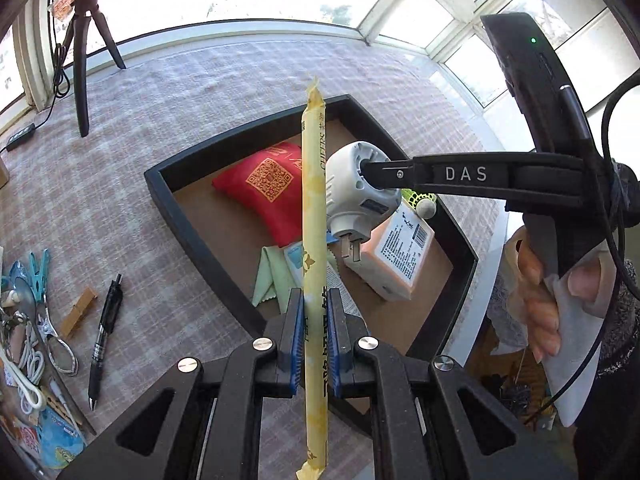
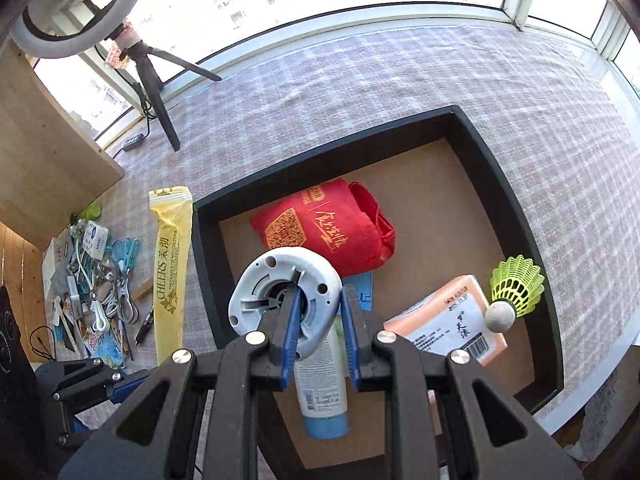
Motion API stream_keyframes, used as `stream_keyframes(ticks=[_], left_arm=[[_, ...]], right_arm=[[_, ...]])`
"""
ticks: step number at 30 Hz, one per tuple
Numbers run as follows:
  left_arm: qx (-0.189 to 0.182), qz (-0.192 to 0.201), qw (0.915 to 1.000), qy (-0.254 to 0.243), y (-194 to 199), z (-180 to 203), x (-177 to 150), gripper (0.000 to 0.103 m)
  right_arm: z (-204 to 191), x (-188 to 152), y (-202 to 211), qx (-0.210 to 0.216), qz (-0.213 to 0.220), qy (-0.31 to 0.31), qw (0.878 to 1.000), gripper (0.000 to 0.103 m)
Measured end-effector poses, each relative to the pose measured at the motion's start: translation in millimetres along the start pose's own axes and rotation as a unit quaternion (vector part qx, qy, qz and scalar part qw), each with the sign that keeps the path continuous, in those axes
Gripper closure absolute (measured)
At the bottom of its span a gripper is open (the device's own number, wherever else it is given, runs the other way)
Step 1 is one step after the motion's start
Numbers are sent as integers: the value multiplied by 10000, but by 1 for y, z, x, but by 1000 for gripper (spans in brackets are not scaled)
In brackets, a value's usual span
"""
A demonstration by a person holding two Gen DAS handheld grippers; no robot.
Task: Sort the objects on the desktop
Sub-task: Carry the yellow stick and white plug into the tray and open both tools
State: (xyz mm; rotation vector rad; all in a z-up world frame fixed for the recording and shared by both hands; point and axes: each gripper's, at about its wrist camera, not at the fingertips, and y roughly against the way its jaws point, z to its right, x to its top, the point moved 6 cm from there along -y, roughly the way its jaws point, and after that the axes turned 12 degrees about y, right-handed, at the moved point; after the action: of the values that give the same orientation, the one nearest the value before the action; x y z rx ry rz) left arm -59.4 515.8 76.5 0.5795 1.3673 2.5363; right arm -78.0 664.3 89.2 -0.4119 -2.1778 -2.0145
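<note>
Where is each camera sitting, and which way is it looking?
Left wrist: sits on the left gripper, looking down along its fingers at the yellow packet they hold; a hand holding the right gripper shows.
Right wrist: sits on the right gripper, looking down at the white plug it grips by the rim; the left gripper shows bottom left.
Both see the black tray, red pouch, plug, packet and tripod.

Tablecloth: pink-and-white plaid. Tray: black rim, brown floor. At its 12 o'clock, red pouch, gold print. At 3 o'clock, neon-yellow shuttlecock. Sachet: yellow.
</note>
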Motion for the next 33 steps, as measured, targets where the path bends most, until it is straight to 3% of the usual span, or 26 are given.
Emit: stream_keyframes(ticks=[9, 11, 16, 24, 33], left_arm=[[81, -15, 9997, -249, -29, 42, 18, 91], [138, -85, 9996, -215, -32, 42, 18, 54], [340, 127, 9985, -398, -24, 38, 14, 54], [544, 347, 9978, -137, 6, -2, 8, 54], [1075, 769, 9891, 644, 62, -104, 4, 54]], right_arm=[[59, 6, -4, -276, -4, -430, 9987, 83], [62, 8, -5, -279, 6, -402, 9988, 81], [60, 15, 5, -459, 176, -371, 9981, 80], [9, 33, 14, -213, 338, 108, 9991, 80], [-97, 56, -3, 228, 234, 1184, 9924, 80]])
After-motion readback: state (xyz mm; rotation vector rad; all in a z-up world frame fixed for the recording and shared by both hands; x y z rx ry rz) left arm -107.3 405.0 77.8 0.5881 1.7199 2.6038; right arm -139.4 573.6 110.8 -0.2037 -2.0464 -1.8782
